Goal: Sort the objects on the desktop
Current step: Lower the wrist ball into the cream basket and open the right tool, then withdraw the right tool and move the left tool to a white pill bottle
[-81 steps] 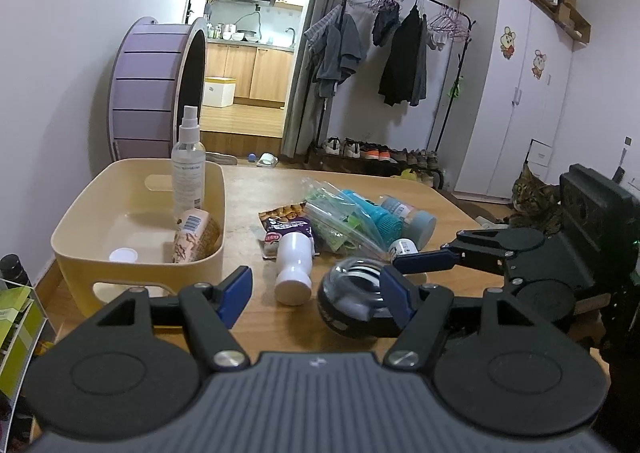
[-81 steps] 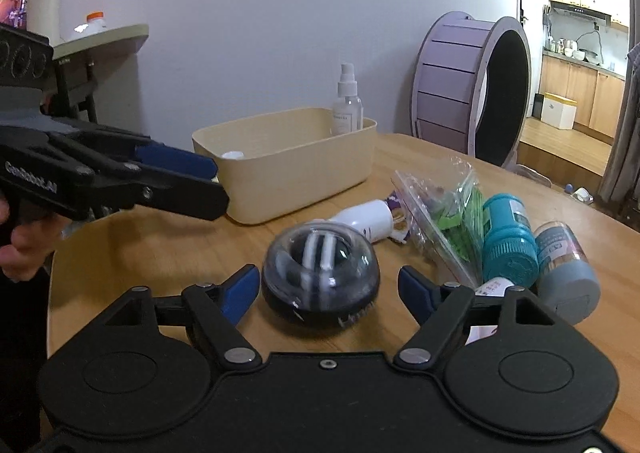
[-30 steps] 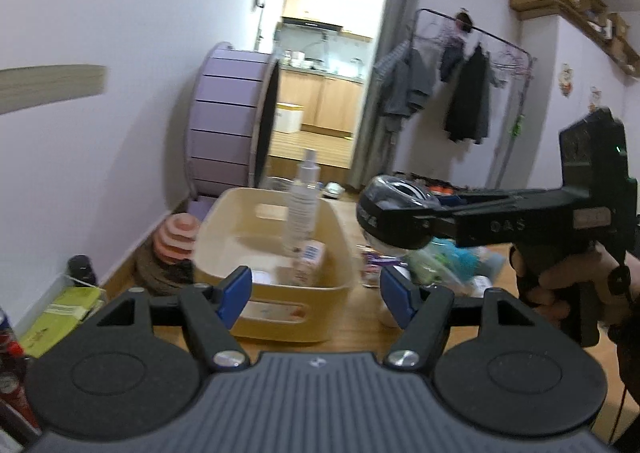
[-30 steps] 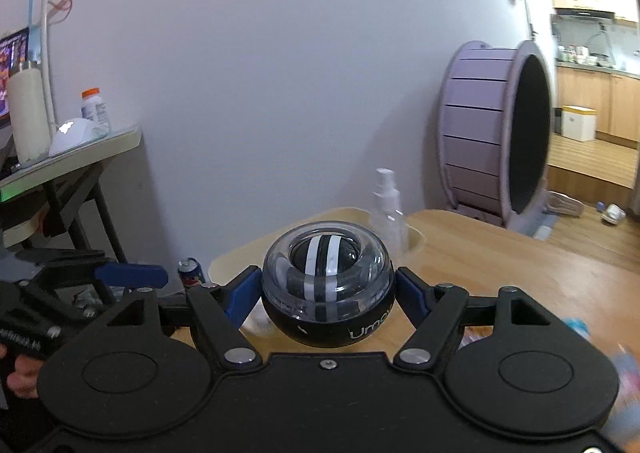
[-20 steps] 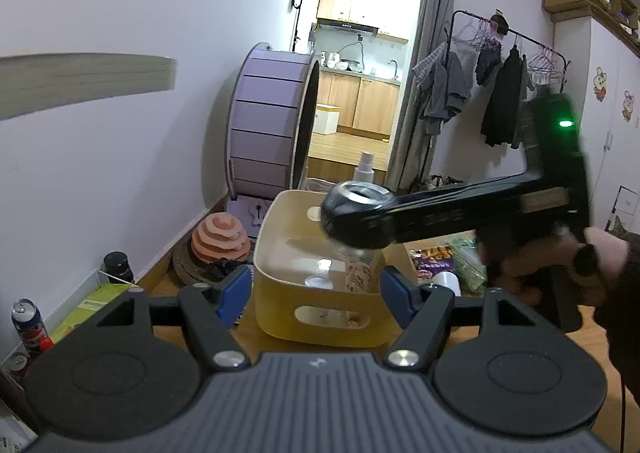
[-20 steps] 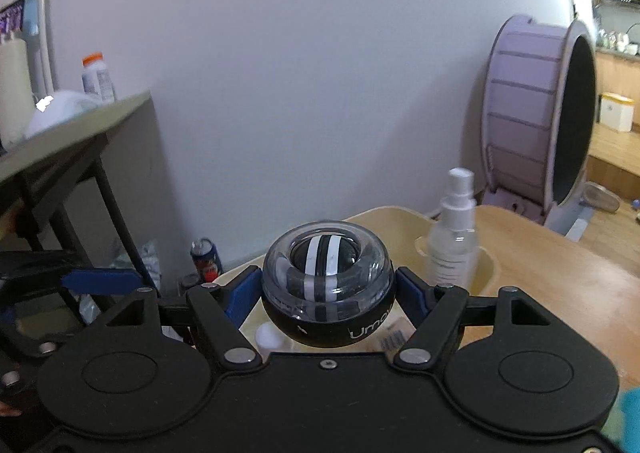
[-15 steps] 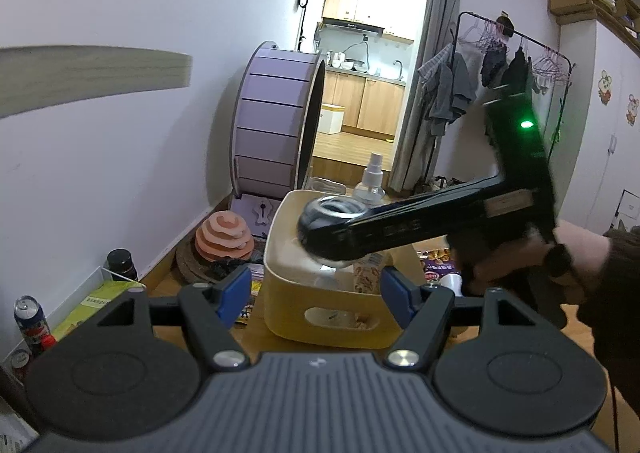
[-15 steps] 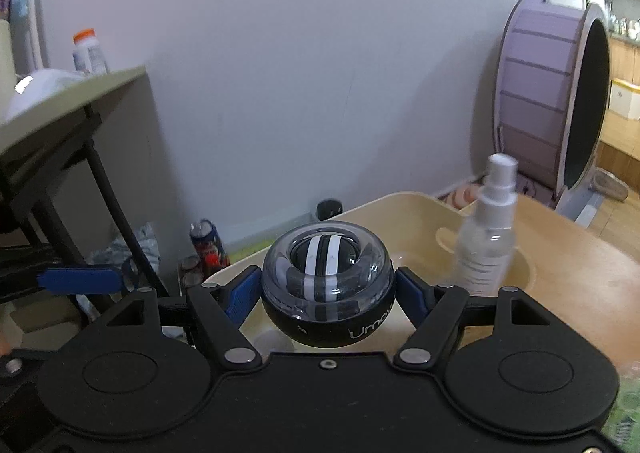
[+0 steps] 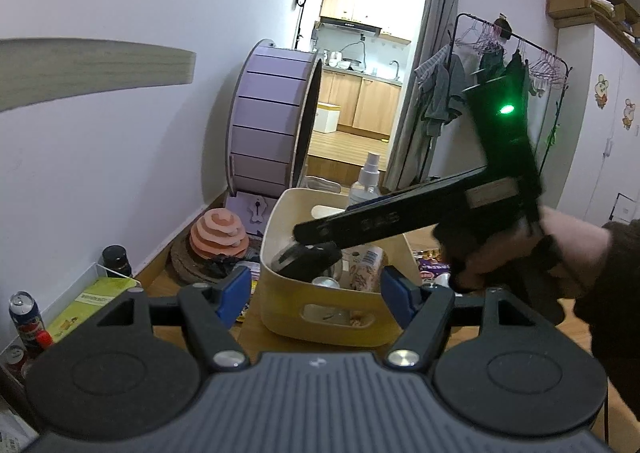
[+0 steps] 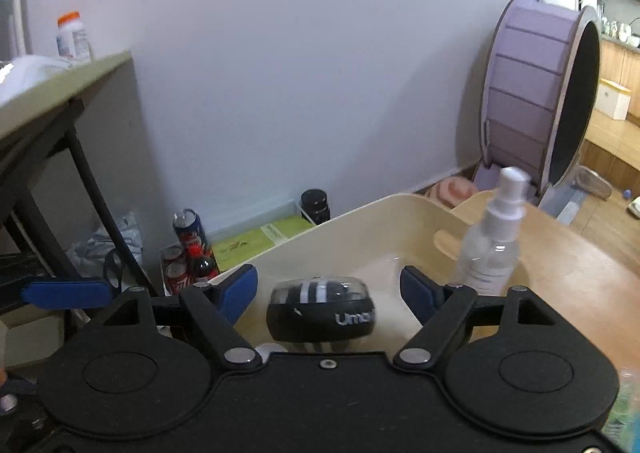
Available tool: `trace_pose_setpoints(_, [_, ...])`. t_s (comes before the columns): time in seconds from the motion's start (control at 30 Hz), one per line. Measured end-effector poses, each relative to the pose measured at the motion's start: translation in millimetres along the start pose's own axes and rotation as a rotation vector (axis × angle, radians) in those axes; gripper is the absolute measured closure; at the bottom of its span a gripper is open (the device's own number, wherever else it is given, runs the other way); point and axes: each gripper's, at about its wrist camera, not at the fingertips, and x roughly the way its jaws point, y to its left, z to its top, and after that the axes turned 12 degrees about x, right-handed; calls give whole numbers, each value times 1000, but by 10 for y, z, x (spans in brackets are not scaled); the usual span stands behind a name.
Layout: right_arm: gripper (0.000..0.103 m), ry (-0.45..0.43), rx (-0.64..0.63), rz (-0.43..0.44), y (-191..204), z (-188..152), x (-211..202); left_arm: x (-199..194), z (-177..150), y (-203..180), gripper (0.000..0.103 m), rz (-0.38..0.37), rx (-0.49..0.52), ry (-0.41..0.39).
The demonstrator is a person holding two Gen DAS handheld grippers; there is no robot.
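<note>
1. The right gripper (image 10: 328, 293) is reaching over the cream plastic bin (image 10: 360, 221), its jaws opening, blue pads clear of the black gyro ball with a clear striped dome (image 10: 320, 313).
2. The ball is sitting between the spread jaws, blurred, inside the bin.
3. A clear spray bottle with a white nozzle (image 10: 492, 241) is standing upright at the bin's far end.
4. The left gripper (image 9: 316, 291) is hovering before the bin on the wooden tabletop (image 9: 248, 337), jaws spread around nothing.
5. A hand (image 9: 516, 249) is gripping the right gripper's handle.
</note>
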Motion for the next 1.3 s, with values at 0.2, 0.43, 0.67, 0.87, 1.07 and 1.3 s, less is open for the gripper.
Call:
trace_pose_setpoints(0.2, [49,-14,-12,11,-55,17,-86,-1,19,-81,33,-26,6,-11])
trace_pose_setpoints(0.43, [50,39,-13,-4,-77,97,176,41,15,-93,33,-25,10,-4])
trace_pose_setpoints(0.67, [50,94,-21,14,-140,-14,52,43,18,-74,33,-36,-8,-5])
trace_pose_setpoints(0.87, [45,119,-56,-29,-120,-75,3,55,13,-98,33,-40,3,1])
trace_pose_setpoints(1.07, [43,147,-85,-30,-52,-96,64,67,8,-105,33,-45,7,3])
trace_pose_setpoints(1.3, [39,144,-90,-50,-9,-117,69,65,1,-83,33,-48,-3,3])
